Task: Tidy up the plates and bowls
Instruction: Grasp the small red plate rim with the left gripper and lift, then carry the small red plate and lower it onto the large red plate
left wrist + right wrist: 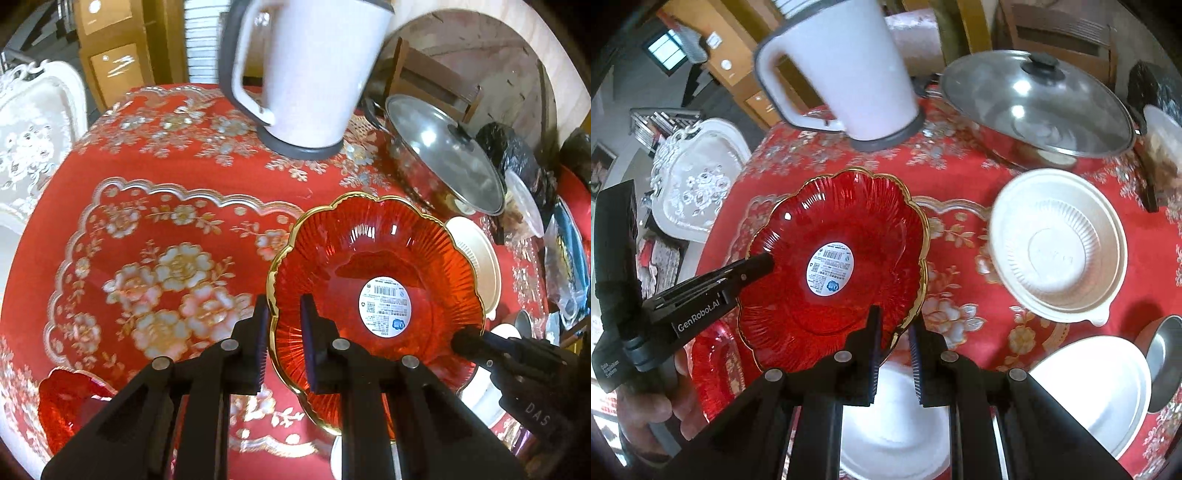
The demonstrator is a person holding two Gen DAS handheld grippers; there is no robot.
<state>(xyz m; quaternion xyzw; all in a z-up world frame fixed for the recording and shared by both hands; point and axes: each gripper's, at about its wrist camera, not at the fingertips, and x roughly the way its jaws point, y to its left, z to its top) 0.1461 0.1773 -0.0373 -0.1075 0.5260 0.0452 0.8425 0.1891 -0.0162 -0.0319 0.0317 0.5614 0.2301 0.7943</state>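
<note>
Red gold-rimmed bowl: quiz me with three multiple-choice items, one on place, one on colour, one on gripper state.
1. Where does the white kettle stand relative to the red gold-rimmed bowl?
A. Beyond it, farther from the cameras
B. Inside it
C. Under it

2. What colour is the round sticker in the bowl?
A. Black
B. White with blue print
C. Yellow

3. How do the left gripper and the right gripper meet the bowl?
A. Both hang clear of it
B. Only the left one is at it
C. Each has the rim between its fingers, on opposite sides

Answers: 1 A, the kettle stands on the red tablecloth past the bowl's far rim. 2 B, the label is white with blue marks. 3 C, each wrist view shows the gold rim passing between its own fingers, with the other gripper at the opposite edge.
</note>
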